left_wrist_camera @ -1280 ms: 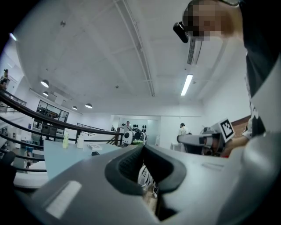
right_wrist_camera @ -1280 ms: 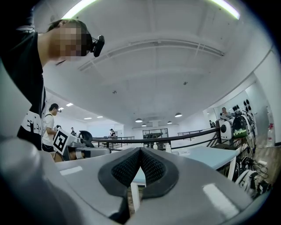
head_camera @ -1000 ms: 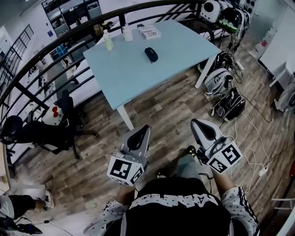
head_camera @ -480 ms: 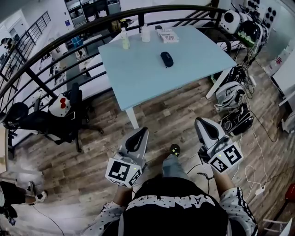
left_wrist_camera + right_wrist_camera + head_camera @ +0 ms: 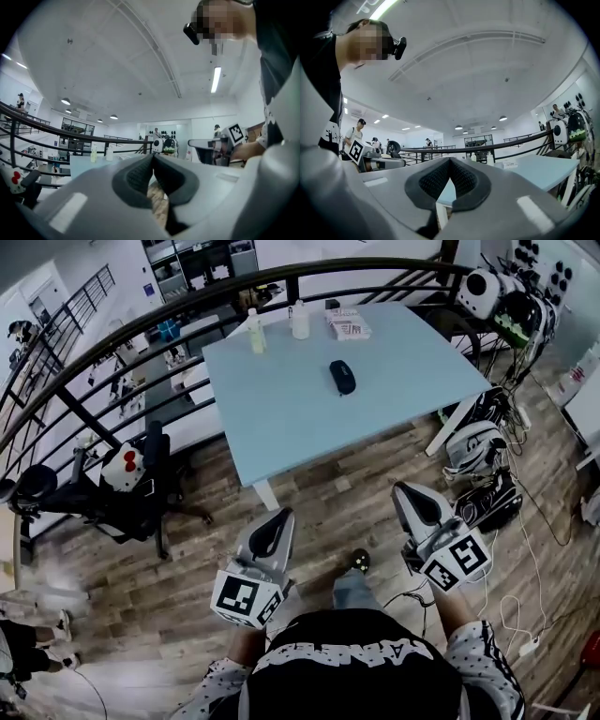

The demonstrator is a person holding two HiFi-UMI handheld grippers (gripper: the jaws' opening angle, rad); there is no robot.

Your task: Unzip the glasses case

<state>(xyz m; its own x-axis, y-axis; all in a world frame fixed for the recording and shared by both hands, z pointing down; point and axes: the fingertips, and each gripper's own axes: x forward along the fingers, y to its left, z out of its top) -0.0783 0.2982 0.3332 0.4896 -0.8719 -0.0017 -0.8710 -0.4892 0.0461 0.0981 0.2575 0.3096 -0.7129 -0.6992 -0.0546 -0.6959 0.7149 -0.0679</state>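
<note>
Glasses case (image 5: 342, 377) is lying on the table (image 5: 281, 413), long axis pointing away, well ahead of both closed, empty fingers (image 5: 436, 180); right gripper (image 5: 405, 491) is hovering slightly nearer than left gripper (image 5: 282, 515).

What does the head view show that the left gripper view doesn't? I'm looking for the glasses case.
Only the head view: the dark glasses case, lying closed near the middle of the blue table, and the bags on the floor right of it.
Only the left gripper view: the ceiling light and the camera on the person's head.
Both: the table, the two bottles at its far edge, the railing, the left gripper with jaws together and empty, and the right gripper.
</note>
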